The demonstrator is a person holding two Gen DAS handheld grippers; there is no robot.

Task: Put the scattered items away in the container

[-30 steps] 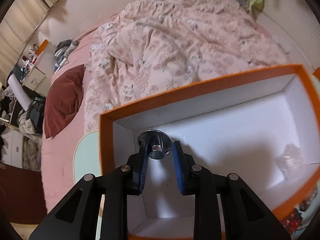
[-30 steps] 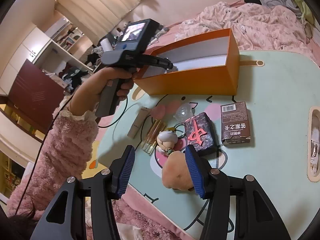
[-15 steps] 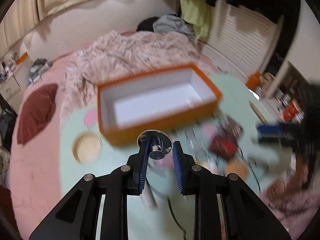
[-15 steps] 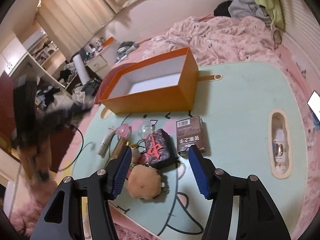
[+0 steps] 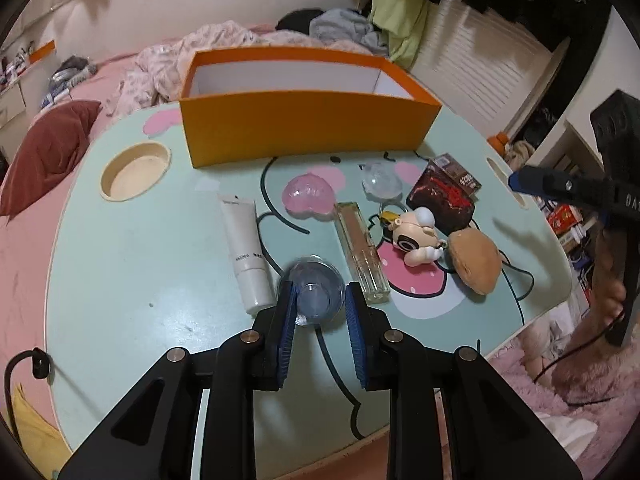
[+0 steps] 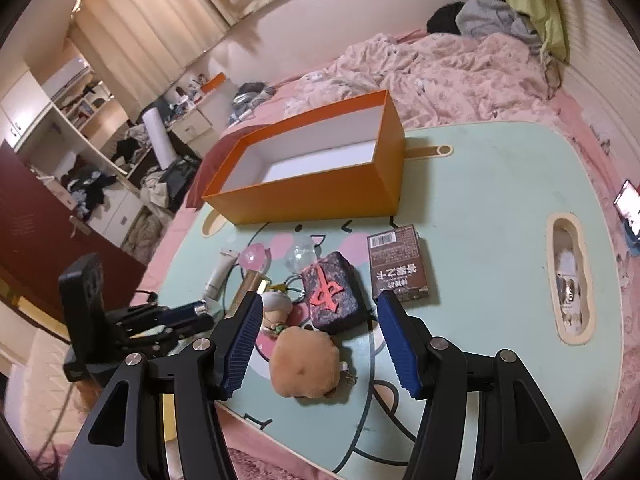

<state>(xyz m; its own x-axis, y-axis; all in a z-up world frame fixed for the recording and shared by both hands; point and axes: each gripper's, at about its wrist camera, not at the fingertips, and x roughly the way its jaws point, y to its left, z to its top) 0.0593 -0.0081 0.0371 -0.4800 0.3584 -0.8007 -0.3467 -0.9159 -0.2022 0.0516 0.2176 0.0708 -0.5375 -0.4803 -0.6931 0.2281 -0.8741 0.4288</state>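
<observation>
Pale green laminate with a cartoon face covers the low table (image 6: pixel 492 184), which stands against a pink bed (image 6: pixel 436 68). On the table's far side sits the orange box (image 6: pixel 320 192), open-topped, white inside; nothing shows in the part of its floor that can be seen.

The scattered items lie in a cluster in front of the box: a brown card pack (image 6: pixel 398 264) with a barcode, a dark pouch (image 6: pixel 332 296) with a red character, a tan burger plush (image 6: pixel 306 364), a white tube (image 5: pixel 244 252), a clear rectangular bottle (image 5: pixel 362 252), a pink faceted ball (image 5: pixel 308 194), a clear faceted ball (image 5: pixel 380 178), and a small big-headed figure (image 5: pixel 414 236) between bottle and plush.

The right gripper (image 6: pixel 320 344) hangs over the near edge of the table with its blue pads spread wide, the plush below and between them, untouched.

The left gripper (image 5: pixel 320 312) has just been opening a little; a round, blurred, transparent object (image 5: pixel 312 292) sits between its pads, and whether the pads press on it I cannot tell.
</observation>
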